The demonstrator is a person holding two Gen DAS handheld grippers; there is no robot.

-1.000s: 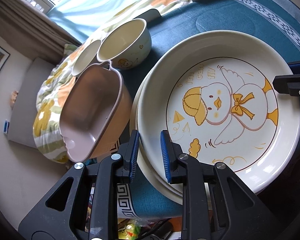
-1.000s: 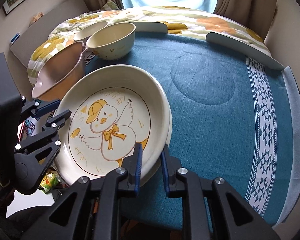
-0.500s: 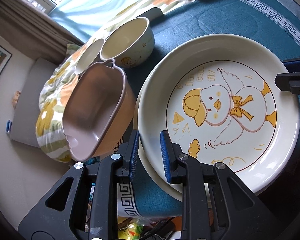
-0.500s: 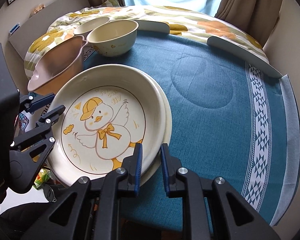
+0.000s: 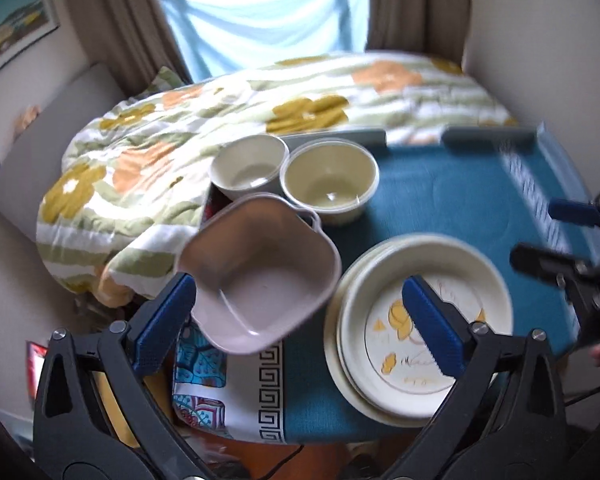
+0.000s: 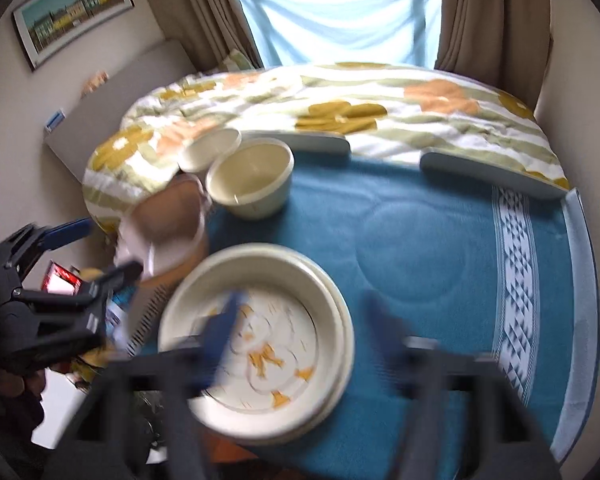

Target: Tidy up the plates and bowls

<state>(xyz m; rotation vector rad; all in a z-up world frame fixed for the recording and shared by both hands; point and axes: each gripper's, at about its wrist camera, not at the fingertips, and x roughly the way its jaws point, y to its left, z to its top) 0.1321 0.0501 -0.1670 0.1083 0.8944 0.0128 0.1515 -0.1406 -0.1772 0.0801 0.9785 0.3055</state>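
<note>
A cream plate with a duck drawing (image 5: 472,280) (image 6: 284,280) lies stacked on a plain cream plate (image 5: 332,344) at the near edge of the blue-clothed table (image 5: 440,200). My left gripper (image 5: 300,300) (image 6: 96,252) hovers above the plates and a pink square bowl (image 5: 260,280) (image 6: 172,216); its jaws are opening, gripping nothing. My right gripper (image 6: 300,320) (image 5: 556,236), blurred, hangs over the duck plate with jaws opening and nothing gripped. Two cream bowls (image 5: 328,180) (image 5: 250,168) stand behind the pink bowl.
A flowered quilt (image 6: 380,108) covers the bed beyond the table. Grey bumpers (image 6: 492,172) line the table's far edge. The blue cloth (image 6: 420,240) on the right half is bare. Clutter (image 5: 204,372) lies below the table's left edge.
Both grippers were shut on the duck plate's rim; now they have let go, opened wide and risen. The plate rests on the lower plate. The left view has rolled.
</note>
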